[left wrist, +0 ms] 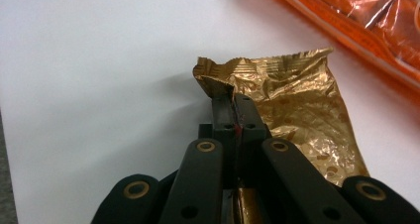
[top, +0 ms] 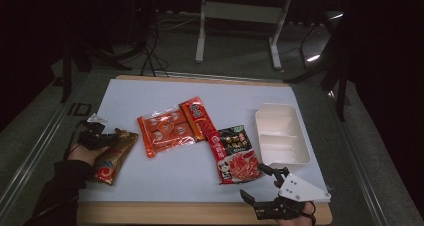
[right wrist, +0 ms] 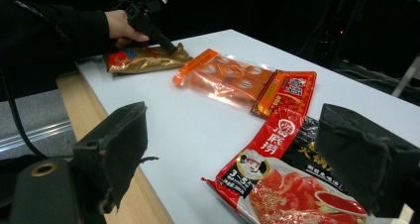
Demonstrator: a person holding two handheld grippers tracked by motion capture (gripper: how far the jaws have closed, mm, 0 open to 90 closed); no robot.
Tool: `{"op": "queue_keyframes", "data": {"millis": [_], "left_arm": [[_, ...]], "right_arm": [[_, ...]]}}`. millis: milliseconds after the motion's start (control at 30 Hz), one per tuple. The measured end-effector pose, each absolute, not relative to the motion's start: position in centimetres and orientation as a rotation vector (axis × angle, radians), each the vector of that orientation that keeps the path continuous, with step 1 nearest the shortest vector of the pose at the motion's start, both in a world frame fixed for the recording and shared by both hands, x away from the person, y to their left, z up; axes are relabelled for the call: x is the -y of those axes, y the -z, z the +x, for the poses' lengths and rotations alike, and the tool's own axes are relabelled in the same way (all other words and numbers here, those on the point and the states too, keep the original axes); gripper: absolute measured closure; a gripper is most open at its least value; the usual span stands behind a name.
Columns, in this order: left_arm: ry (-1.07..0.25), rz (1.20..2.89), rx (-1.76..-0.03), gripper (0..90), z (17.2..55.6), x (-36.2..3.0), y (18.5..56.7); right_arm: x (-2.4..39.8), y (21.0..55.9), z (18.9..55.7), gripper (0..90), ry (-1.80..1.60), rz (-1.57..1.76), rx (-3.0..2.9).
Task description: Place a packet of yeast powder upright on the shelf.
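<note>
Right tongs gape near table edge; left tongs pinch gold packet.

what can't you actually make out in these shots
- Gold snack packet: its lower end is hidden under the left gripper in the left gripper view.
- Red soup base packet: cut off by the bottom edge and the right gripper's jaw in the right gripper view.
- White tray: contents too washed out in the high view.

The left gripper has its fingers pinched tight together. The right gripper holds its fingers wide apart.
</note>
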State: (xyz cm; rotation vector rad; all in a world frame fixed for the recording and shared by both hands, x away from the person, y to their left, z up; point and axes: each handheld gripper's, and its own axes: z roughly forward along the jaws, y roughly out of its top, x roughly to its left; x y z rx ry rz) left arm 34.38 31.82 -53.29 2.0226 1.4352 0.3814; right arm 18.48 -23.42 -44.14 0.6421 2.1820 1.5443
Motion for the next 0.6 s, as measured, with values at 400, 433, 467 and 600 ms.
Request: {"op": "queue_keyframes", "data": {"millis": [400, 433, 467, 600], "left_arm": [[-0.447, 1.973, -1.395, 90.0, 31.7, -31.9, 50.4], [-0.446, 1.976, -1.387, 90.0, 31.4, -31.9, 50.2], [-0.452, 1.974, -1.374, 90.0, 31.1, -31.7, 49.9], [-0.46, 1.959, -1.337, 90.0, 29.8, -31.3, 48.8]], "right_arm": [[23.9, 43.8, 18.5, 10.7, -1.601, 0.638, -2.15], [24.0, 43.8, 18.5, 10.7, -1.603, 0.635, -2.142], [24.0, 43.7, 18.5, 10.7, -1.607, 0.631, -2.137], [24.1, 43.6, 18.5, 13.4, -1.625, 0.614, -2.115]]}}
